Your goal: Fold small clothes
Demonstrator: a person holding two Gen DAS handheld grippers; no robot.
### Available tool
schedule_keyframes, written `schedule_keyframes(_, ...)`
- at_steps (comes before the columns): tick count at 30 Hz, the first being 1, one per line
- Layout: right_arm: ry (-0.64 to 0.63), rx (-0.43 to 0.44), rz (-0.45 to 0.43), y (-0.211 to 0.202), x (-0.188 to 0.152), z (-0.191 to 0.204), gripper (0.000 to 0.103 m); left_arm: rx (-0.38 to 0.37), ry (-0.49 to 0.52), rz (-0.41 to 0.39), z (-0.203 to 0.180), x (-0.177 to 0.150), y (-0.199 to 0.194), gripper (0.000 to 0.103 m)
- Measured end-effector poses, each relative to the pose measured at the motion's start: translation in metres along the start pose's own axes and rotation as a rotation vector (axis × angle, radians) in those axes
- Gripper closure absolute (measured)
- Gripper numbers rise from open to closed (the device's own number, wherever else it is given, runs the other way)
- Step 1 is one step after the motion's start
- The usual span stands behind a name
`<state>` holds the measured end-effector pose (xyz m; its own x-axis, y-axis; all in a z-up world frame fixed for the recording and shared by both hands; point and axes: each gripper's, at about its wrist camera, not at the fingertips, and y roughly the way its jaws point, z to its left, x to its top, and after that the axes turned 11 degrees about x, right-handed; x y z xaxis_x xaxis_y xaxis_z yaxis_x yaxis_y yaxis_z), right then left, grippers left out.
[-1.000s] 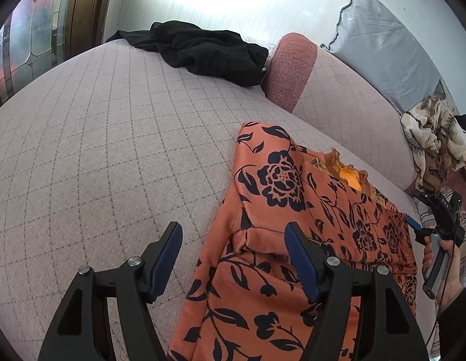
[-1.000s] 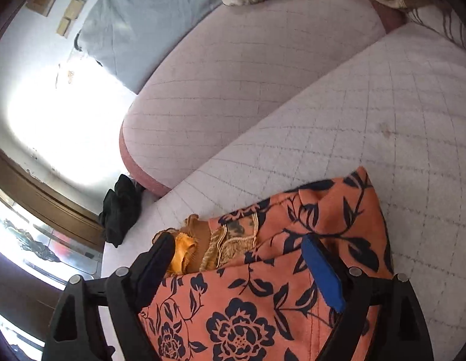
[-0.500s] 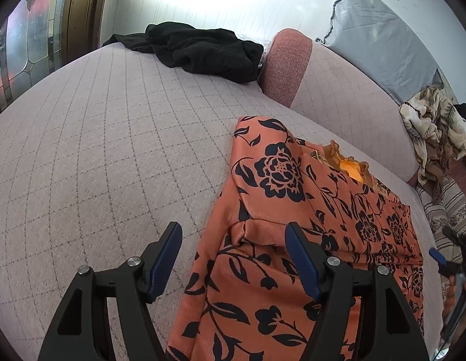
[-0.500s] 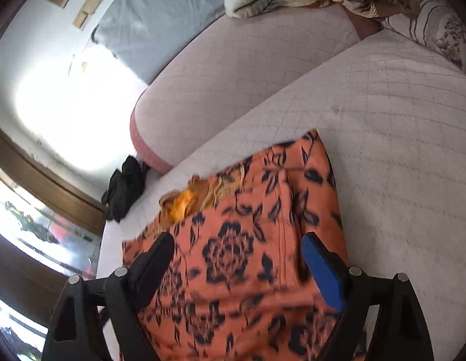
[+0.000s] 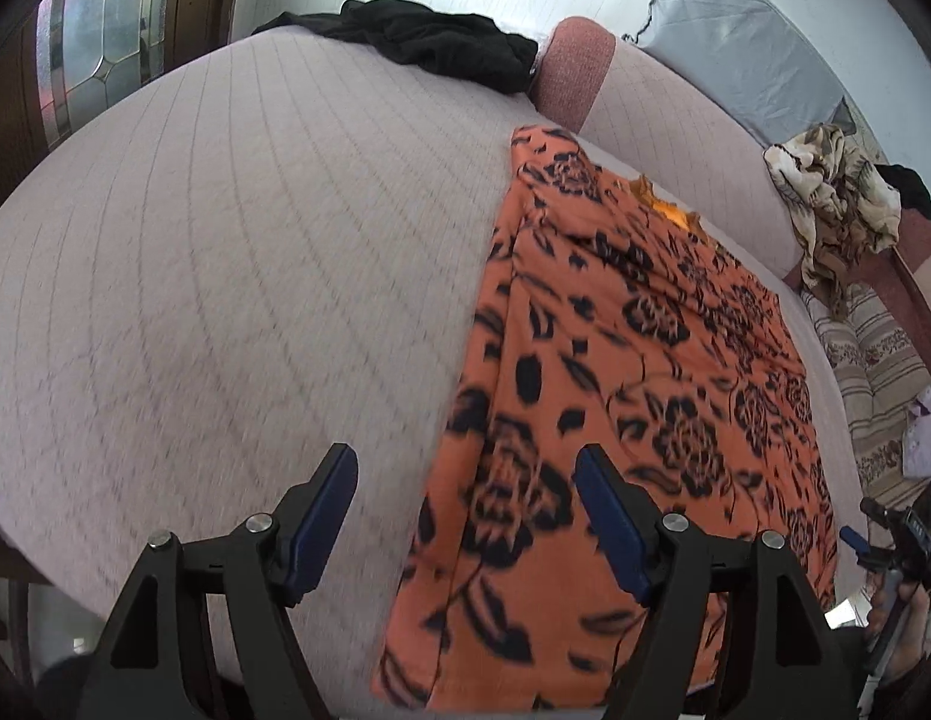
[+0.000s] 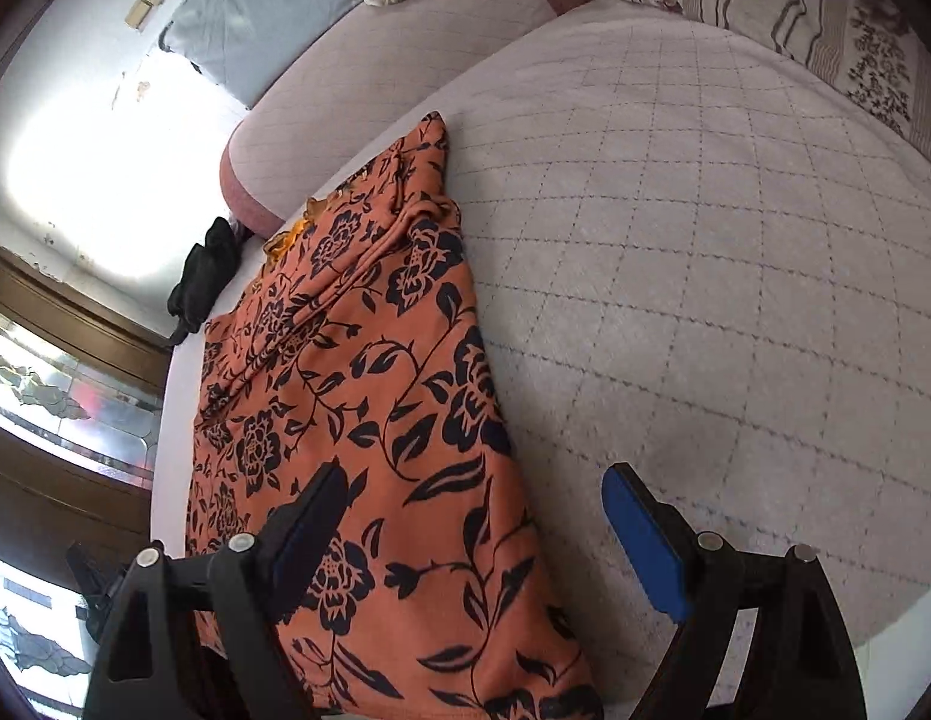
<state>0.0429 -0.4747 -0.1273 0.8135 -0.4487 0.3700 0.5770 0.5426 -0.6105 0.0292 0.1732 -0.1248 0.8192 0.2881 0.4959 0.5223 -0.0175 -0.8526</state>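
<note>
An orange floral garment [image 5: 615, 372] lies spread lengthwise on a quilted sofa seat [image 5: 225, 276], its hem spilling over the seat's front edge. The left gripper [image 5: 465, 516], its jaws opening, hovers over the hem's left corner with nothing between them; the right gripper [image 6: 471, 534] stands wide and empty above the hem's right side. Likely risks: a pinch that catches only the top layer, or unequal lifts that skew the fold. Bare seat flanks both long edges; a black garment [image 5: 441, 42] lies in the far left corner by the backrest [image 6: 369, 96].
</note>
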Motion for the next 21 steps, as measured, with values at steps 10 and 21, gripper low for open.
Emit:
schedule_keyframes(10,-0.011,-0.005,0.124,-0.003,-0.039,-0.006,0.014,0.029,0.072,0.081,-0.011,-0.038,0.004,0.032)
schedule_keyframes(21,0.033,0.080,0.189,-0.009,-0.061,-0.008,0.025,0.011,0.076,0.098,-0.006,-0.040,-0.002,0.083)
